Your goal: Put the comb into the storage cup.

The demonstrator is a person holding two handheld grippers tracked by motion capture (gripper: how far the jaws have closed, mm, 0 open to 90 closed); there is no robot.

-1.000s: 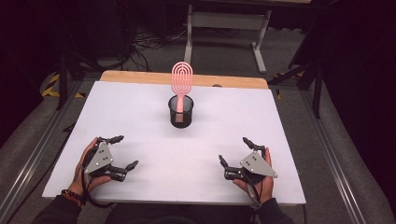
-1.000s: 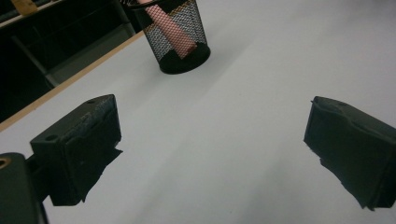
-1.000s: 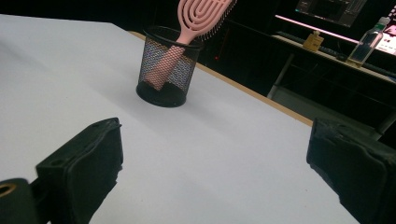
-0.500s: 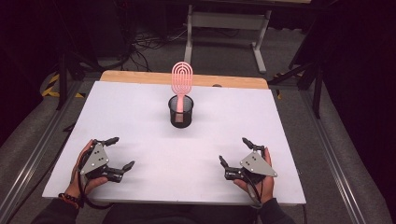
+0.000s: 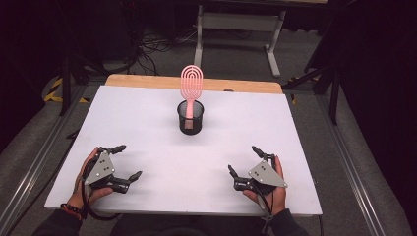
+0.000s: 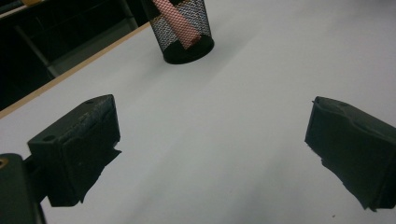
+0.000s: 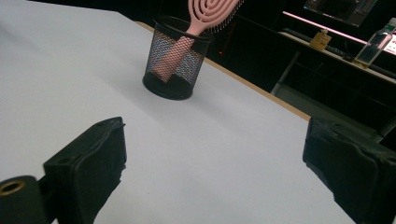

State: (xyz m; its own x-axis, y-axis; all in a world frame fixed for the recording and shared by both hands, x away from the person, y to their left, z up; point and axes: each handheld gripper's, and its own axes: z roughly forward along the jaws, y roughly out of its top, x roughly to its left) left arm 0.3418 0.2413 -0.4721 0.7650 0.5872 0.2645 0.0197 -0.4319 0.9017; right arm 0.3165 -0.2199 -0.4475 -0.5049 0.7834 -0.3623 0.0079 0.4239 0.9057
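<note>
Left gripper (image 5: pixel 122 161) has drifted slightly toward lower left of frame, fingers spread, empty; right gripper (image 5: pixel 244 161) unmoved, fingers spread; brush (image 5: pixel 191 84) stands in cup (image 5: pixel 190 120), untouched; reach not begun.

White table (image 5: pixel 147 123), bottles (image 7: pixel 373 46) on far desk

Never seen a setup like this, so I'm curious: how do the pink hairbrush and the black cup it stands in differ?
The hairbrush is pink with a looped open head; the cup is black wire mesh. The hairbrush leans, handle down inside; the cup stands upright on the white table. The hairbrush rises well above the cup's rim. Both sit mid-table, apart from the open left gripper and right gripper.
</note>
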